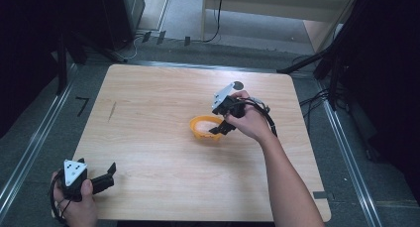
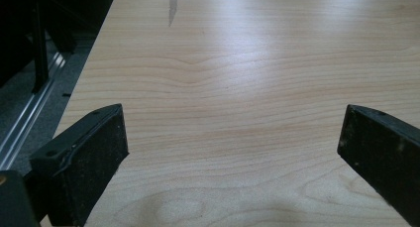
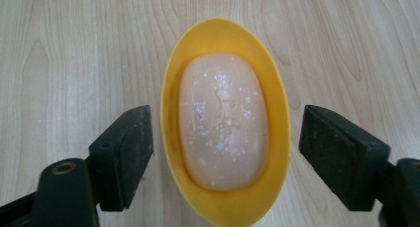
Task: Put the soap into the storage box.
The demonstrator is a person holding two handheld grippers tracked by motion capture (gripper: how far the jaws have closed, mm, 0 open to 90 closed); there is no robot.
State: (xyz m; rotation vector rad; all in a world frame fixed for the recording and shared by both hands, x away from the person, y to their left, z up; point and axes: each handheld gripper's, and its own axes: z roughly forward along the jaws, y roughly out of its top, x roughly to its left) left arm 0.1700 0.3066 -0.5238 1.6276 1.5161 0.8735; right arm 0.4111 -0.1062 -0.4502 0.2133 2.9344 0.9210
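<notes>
Dish: a yellow oval dish [image 3: 225, 197] of smooth, glossy plastic, with a thin rim and a shallow hollow; in the right gripper view its long axis runs away from the camera.
Soap: a pale peach, rounded oblong soap bar [image 3: 223, 120] lies in the hollow and covers most of the floor; its top is speckled with white flecks and carries a faint worn mark near the middle.
Dish position: it stands on the wooden table [image 1: 148, 138], directly beneath the right gripper [image 3: 225, 152] and between that gripper's two jaws.
Right gripper: jaws spread wide, one on each long side of the dish, each apart from the rim by a narrow strip of bare wood; nothing is grasped. In the high view the right hand [image 1: 252, 120] tilts the tool down over the dish.
Left gripper: the left gripper [image 2: 233, 152] is released, jaws far apart over bare wood with nothing between them. In the high view the left hand [image 1: 74, 197] keeps it at the near left corner of the table, well apart from the dish.
</notes>
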